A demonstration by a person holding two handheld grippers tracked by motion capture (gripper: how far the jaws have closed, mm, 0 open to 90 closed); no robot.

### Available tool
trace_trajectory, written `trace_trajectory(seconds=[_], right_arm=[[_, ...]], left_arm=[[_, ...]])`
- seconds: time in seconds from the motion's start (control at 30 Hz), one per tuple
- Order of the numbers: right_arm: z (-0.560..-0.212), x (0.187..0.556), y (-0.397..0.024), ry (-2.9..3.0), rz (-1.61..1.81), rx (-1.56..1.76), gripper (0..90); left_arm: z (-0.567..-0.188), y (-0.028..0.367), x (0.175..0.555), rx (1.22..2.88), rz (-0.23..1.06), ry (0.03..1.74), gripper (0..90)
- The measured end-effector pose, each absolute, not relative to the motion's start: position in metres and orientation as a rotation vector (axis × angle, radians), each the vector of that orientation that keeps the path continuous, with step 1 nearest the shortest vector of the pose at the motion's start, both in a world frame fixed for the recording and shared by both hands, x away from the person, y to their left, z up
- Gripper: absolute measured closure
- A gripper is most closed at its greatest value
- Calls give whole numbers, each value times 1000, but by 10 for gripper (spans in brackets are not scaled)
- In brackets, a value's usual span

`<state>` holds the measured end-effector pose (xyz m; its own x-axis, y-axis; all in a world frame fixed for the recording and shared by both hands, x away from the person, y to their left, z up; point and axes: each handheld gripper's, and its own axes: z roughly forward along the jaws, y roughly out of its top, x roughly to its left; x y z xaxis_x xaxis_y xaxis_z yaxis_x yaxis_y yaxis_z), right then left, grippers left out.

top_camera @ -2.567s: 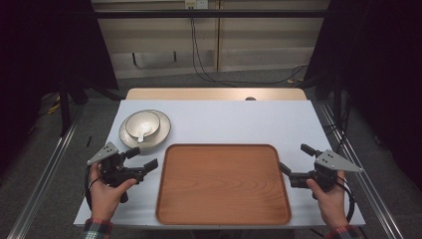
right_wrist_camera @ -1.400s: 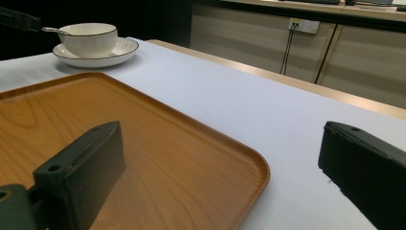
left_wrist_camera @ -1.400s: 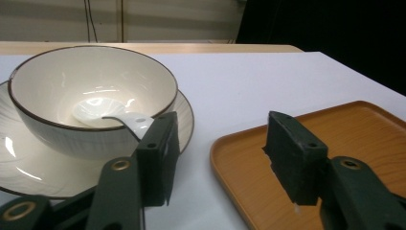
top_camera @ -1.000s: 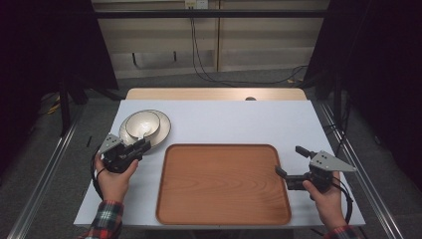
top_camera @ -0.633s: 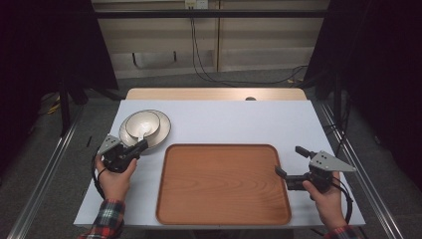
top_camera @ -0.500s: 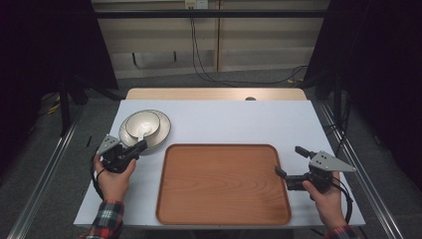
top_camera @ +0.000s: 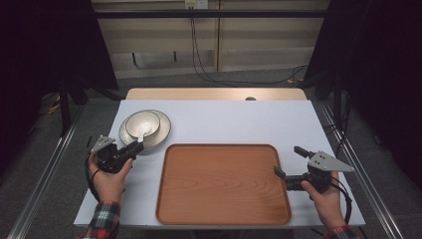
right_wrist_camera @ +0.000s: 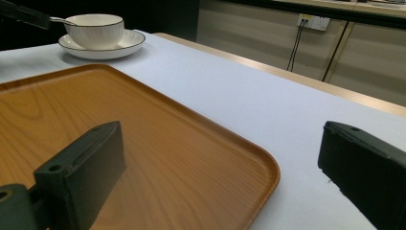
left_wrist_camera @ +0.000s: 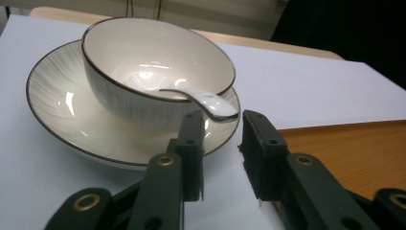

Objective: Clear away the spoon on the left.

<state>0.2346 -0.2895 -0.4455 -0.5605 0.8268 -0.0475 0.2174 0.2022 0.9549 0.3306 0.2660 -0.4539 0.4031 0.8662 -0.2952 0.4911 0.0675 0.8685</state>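
Left gripper [left_wrist_camera: 218,139], jaws just opening a little and holding nothing, sits at the spoon [left_wrist_camera: 203,101] handle, which overhangs the bowl [left_wrist_camera: 158,67] at far left. Next I'd ease forward and pinch it.

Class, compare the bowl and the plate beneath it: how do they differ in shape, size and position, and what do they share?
The bowl is deep with steep walls; the plate is shallow and flat-flared. The bowl is narrower; the plate spreads wider all round it. The bowl sits on the plate, while the plate rests on the white table. A white spoon lies in the bowl, its handle over the rim; the plate holds only the bowl. Both are glossy cream, ribbed, with dark rims.
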Motion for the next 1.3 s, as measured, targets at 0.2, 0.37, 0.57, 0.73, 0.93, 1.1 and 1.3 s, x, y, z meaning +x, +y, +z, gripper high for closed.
trace_trajectory(seconds=[0.2,0.37,0.57,0.73,0.93,1.1,1.3], right_arm=[[-446,235,-289,1914,1373,968,16],[-446,235,-288,1918,1374,965,17],[-446,235,-289,1918,1370,964,17],[-445,234,-288,1912,1376,965,18],[-445,234,-289,1915,1372,962,18],[-445,234,-288,1913,1376,965,18],[-446,234,-289,1917,1365,960,18]], left_arm=[[-453,261,336,1567,427,1254,604],[-453,261,339,1561,436,1284,637],[-455,262,340,1531,418,1302,666],[-455,264,341,1516,405,1311,699],[-455,270,340,1485,400,1322,750],[-454,273,341,1476,417,1319,770],[-450,274,343,1441,439,1321,786]])
